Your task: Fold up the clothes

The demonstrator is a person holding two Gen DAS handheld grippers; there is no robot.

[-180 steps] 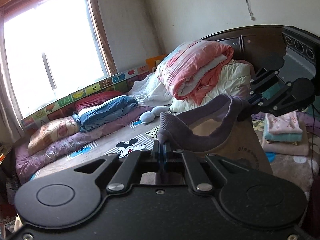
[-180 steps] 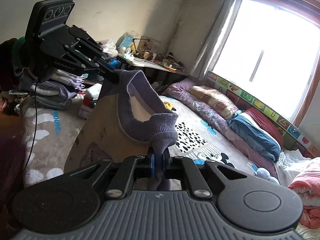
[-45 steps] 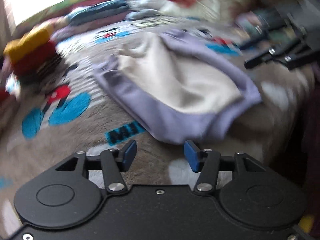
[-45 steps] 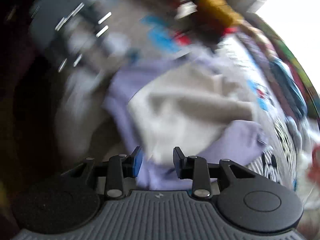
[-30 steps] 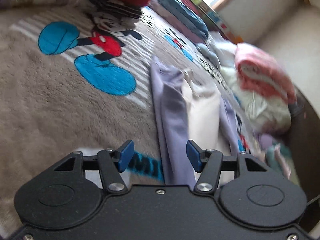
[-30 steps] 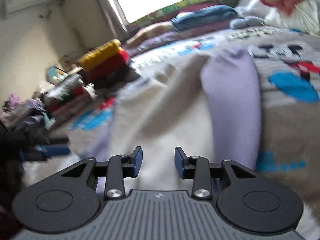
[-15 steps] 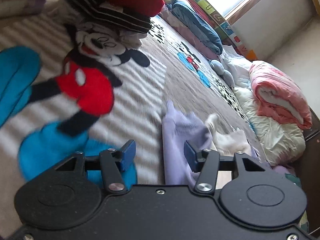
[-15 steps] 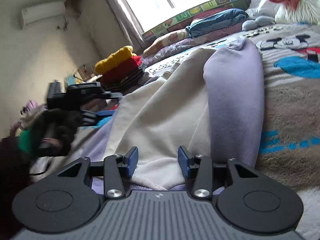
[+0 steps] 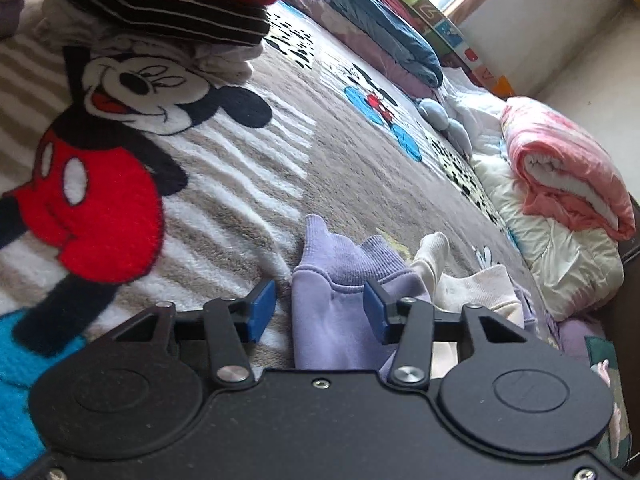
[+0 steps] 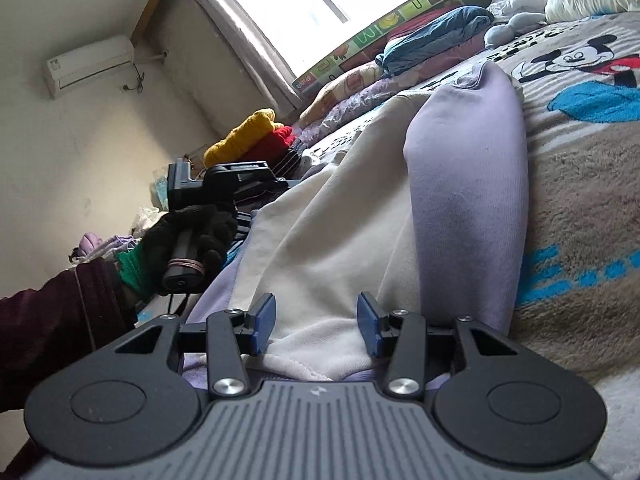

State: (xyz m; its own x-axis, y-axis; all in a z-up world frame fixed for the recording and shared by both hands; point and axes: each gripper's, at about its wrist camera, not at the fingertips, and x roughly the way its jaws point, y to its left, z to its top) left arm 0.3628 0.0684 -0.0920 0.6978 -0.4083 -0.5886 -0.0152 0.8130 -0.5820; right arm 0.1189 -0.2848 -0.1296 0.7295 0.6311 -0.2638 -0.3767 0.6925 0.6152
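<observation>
The sweatshirt (image 10: 360,208), cream in the body with lilac sleeves and edges, lies spread on the bed (image 10: 580,184), on a grey blanket (image 9: 248,176) with cartoon mouse pictures. In the right wrist view one lilac sleeve (image 10: 468,168) lies folded over the cream part. The right gripper (image 10: 316,322) is wide open, and the cream hem of the sweatshirt sits between its two blue pads without being pinched. The left gripper (image 9: 320,310) is also wide open; a lilac ribbed cuff (image 9: 340,264) stands between its fingers, and I cannot tell if the pads touch it. A hand in a black glove (image 10: 188,240) holds the handle of the left gripper, and it comes out of a dark red sleeve (image 10: 52,320). Beyond it is a pile of folded clothes (image 10: 256,136), yellow on top, then red, then striped. By the headboard lies a rolled pink quilt (image 9: 560,168), and along the window side a folded blue blanket (image 10: 432,36).
</observation>
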